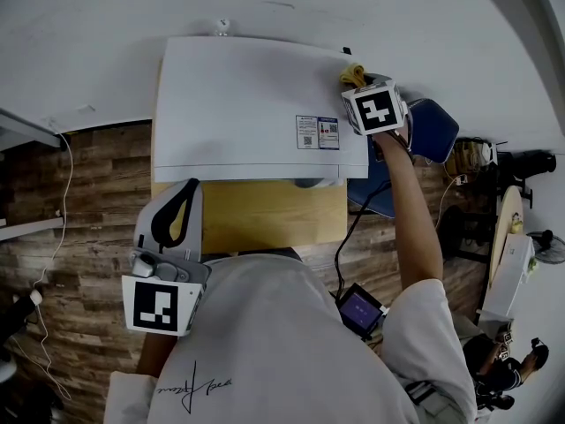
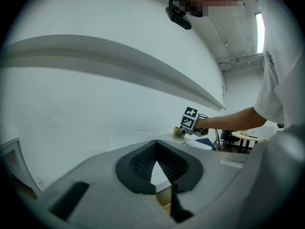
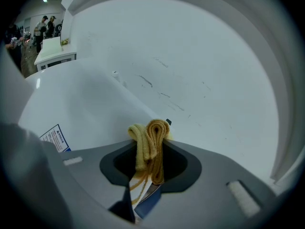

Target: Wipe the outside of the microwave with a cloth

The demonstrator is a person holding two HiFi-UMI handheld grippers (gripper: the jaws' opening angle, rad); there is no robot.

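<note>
The white microwave (image 1: pixel 256 104) is seen from above, its flat top facing me. At its back right corner my right gripper (image 1: pixel 360 82) is shut on a folded yellow cloth (image 1: pixel 353 75). In the right gripper view the cloth (image 3: pixel 150 142) stands bunched between the jaws, over the microwave's top (image 3: pixel 86 104) near the wall. My left gripper (image 1: pixel 185 193) hangs low by my body, in front of the microwave's left side. Its fingertips meet with nothing between them (image 2: pixel 155 149). The left gripper view shows the right gripper (image 2: pixel 183 130) far off.
The microwave stands on a wooden table (image 1: pixel 265 215) against a white wall (image 1: pixel 106 25). A blue chair (image 1: pixel 433 129) is at the right, and a cable runs down to a small screened device (image 1: pixel 360 310). A round table (image 1: pixel 508 219) stands further right on wood-pattern floor (image 1: pixel 79 237).
</note>
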